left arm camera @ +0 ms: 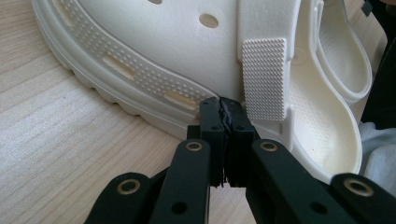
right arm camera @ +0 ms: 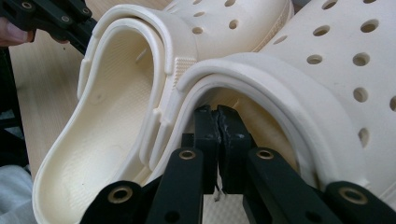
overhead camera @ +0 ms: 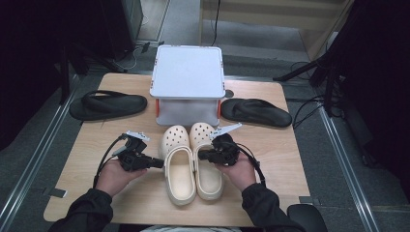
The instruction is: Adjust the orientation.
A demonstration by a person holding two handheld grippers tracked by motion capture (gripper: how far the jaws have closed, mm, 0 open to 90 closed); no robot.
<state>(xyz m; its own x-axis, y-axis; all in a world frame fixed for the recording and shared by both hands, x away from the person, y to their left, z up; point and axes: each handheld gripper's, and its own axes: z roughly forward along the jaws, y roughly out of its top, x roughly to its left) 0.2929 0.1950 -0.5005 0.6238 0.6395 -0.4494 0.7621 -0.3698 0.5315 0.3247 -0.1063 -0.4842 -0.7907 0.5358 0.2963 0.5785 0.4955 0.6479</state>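
A dark room with grey flooring surrounds a wooden bench [overhead camera: 270, 145]. At the far middle of the bench stands a white lidded box [overhead camera: 187, 84], with one black sandal [overhead camera: 107, 105] to its left and a second black sandal [overhead camera: 256, 111] to its right, both lying crosswise and well apart from the hands.

Nearer the person, a pair of cream clogs lies side by side and touching, toes toward the box, heels toward the person, so their long axes run away from the body. The left clog [overhead camera: 177, 166] has the left hand-held gripper [overhead camera: 155, 163] at its outer side, tips pointing inward at the sole edge beside the strap hinge. The right clog [overhead camera: 207, 162] has the right hand-held gripper [overhead camera: 203, 156] at it, tips reaching in under the heel strap toward the foot opening. Each hand is thus nearest its own clog.

Both sets of jaws are clenched flat together with nothing between them; neither grasps a clog. A grip would likely call for opening first.

No brand, label or readable writing shows on the clogs, sandals or box.
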